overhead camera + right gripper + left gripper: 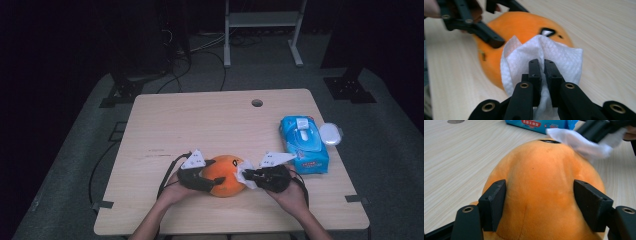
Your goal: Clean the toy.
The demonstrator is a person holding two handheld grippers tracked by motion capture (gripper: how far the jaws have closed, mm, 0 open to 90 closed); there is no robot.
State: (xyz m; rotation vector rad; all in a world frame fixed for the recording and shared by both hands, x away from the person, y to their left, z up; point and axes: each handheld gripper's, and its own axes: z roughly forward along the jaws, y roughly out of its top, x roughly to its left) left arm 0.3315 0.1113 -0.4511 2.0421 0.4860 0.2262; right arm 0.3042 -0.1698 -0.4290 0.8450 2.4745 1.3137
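1. From the high view, the orange plush toy (226, 175) sits at the table's (200, 120) near edge, beside a blue wipes pack (305, 143).
2. Left gripper (540, 197) clamps the toy, its jaws pressing either flank.
3. Right gripper (542, 65) pinches a white wipe (564, 60) tight, touching the toy's face.

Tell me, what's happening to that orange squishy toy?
A person is cleaning it. The left gripper holds the round orange plush toy steady on the pale wooden table, one jaw on each side of it. The right gripper pinches a crumpled white wet wipe and presses it against the toy near its black eye marking. A blue pack of wipes lies to the right.
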